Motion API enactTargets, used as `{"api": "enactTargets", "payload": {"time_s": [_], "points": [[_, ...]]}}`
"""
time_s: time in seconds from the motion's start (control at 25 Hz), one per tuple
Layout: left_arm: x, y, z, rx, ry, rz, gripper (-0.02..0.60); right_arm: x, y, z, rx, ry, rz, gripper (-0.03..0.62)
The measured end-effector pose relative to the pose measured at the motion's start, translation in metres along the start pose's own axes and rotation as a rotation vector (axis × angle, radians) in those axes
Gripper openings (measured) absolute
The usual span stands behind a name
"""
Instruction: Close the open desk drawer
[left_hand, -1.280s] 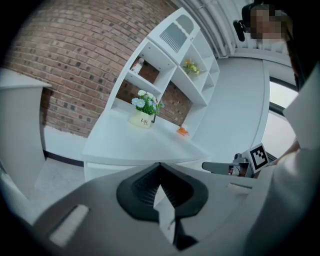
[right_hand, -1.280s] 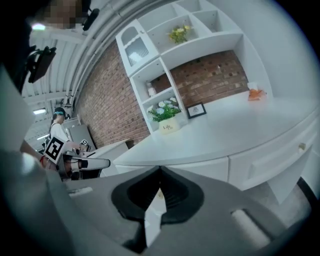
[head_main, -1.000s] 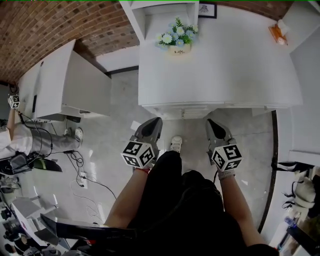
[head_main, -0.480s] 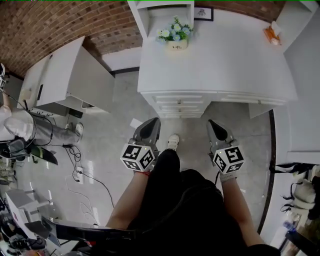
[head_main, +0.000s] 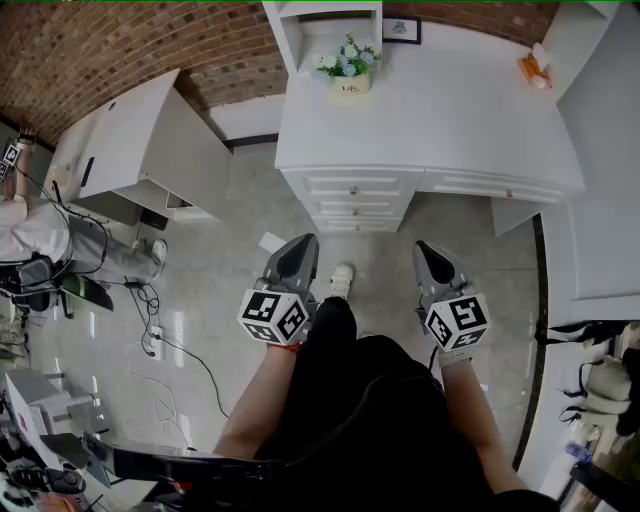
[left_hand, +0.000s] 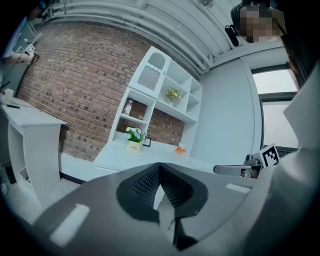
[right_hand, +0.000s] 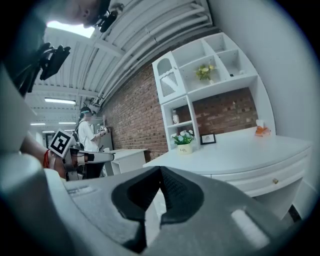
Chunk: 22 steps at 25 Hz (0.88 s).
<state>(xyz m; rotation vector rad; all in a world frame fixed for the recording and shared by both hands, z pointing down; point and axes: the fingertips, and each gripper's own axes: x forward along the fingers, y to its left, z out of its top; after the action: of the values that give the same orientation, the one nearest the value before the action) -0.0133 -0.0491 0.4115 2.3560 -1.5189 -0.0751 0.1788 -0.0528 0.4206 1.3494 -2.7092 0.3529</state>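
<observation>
Left gripper (head_main: 305, 241): jaws pressed together, nothing between them. Right gripper (head_main: 426, 247): jaws likewise tip to tip, holding nothing. Desk drawers (head_main: 355, 190): stacked under the white desk (head_main: 470, 110), ahead of both jaw pairs and well apart; fronts appear flush. Potted flowers (head_main: 349, 62): far beyond the jaws, at the desk's back.

We get bright, even light throughout, and the white counter (head_main: 470, 110) comes close to washing out, with only a soft shadow beneath its front edge. Pale streaks of glare lie on the floor (head_main: 180, 335). Every view is fisheye: straight lines bow, and both gripper views fall to black at the corners. The ceiling light (right_hand: 70, 29) burns out, while the left gripper (left_hand: 160, 167) and right gripper (right_hand: 160, 170) loom soft and out of focus.
</observation>
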Motion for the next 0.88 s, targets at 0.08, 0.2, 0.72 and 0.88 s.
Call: {"api": "enactTargets", "payload": {"time_s": [0.08, 0.2, 0.72, 0.88], "points": [[-0.005, -0.006, 0.001, 0.002, -0.005, -0.004, 0.002, -0.007, 0.003, 0.002, -0.001, -0.007, -0.001, 0.000], [-0.014, -0.015, 0.004, 0.005, -0.011, -0.012, 0.002, -0.017, 0.009, 0.005, -0.003, -0.018, -0.004, 0.000], [-0.047, -0.035, -0.006, 0.014, -0.011, -0.026, 0.002, -0.051, 0.029, -0.003, -0.001, -0.032, -0.009, 0.000], [-0.054, -0.038, -0.006, 0.010, -0.017, -0.025, 0.002, -0.055, 0.035, -0.002, -0.003, -0.035, -0.004, 0.000]]}}
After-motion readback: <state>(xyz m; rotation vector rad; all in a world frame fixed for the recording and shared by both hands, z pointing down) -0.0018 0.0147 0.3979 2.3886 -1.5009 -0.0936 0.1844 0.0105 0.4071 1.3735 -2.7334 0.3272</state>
